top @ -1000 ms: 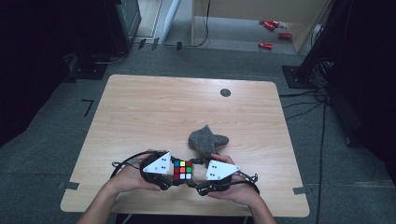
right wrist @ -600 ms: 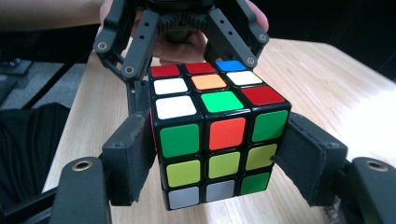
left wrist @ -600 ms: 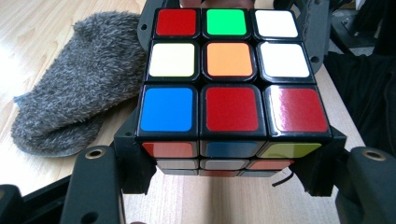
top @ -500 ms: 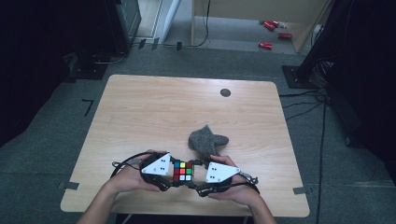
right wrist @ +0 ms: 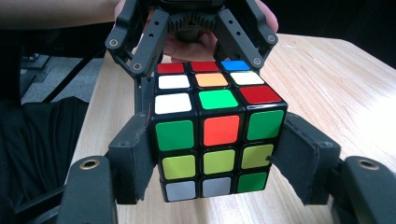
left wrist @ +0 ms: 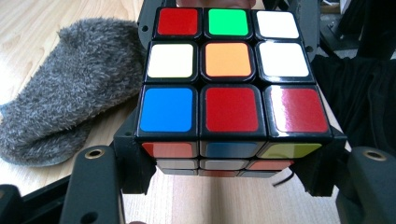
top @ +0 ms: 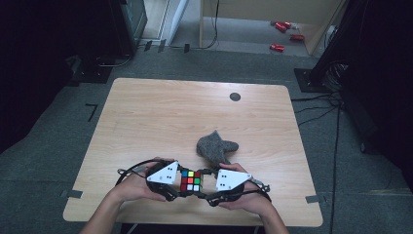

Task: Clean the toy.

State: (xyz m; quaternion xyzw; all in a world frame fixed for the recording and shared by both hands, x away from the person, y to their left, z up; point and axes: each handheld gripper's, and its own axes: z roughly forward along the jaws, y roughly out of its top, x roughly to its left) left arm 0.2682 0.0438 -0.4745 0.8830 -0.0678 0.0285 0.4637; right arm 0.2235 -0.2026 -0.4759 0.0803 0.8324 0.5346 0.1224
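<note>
A scrambled Rubik's cube (top: 190, 180) hangs just above the wooden table (top: 160, 112) near its front edge, held from both sides. My left gripper (top: 184, 182) is shut on it; in the left gripper view the pads (left wrist: 133, 163) press the cube (left wrist: 229, 65) low on its sides. My right gripper (top: 197, 182) faces it and is shut on the same cube (right wrist: 219, 100). Its jaws have just closed a little further, and its pads (right wrist: 135, 156) lie against the cube's flanks. The left gripper's fingers (right wrist: 149, 42) reach in from the far side.
A fuzzy grey cloth (top: 216, 146) (left wrist: 60, 107) lies on the table just behind the grippers. A small black disc (top: 235, 96) sits near the far edge. Red objects (top: 277, 47) lie on the floor beyond the table.
</note>
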